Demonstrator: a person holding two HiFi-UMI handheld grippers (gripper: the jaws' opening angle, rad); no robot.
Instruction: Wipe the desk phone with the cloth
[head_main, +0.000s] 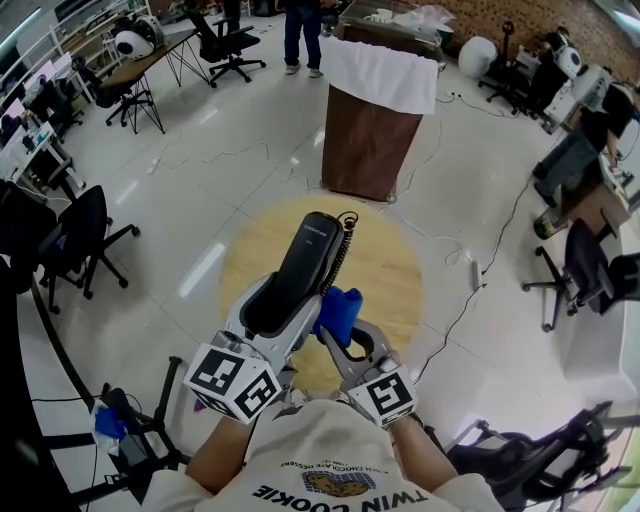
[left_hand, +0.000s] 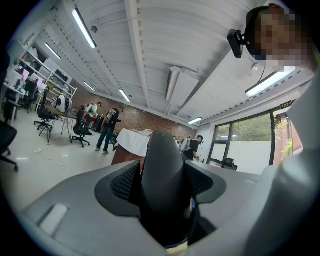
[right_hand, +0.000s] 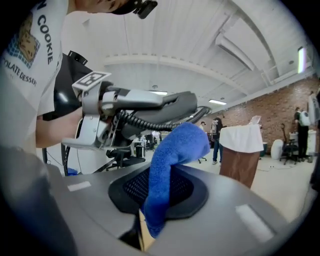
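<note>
The left gripper (head_main: 272, 312) is clamped on the black phone handset (head_main: 305, 262), whose long axis runs forward beyond its fingers above the round table (head_main: 400, 270), while the right gripper (head_main: 338, 325) pinches the blue cloth (head_main: 340, 305) just right of the handset, so probably it wipes next.

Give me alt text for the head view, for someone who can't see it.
Seen from above, the left gripper grips a black phone handset with a coiled cord, while the right gripper holds a blue cloth right beside it. Below them is a round wooden table on a pale office floor.
</note>
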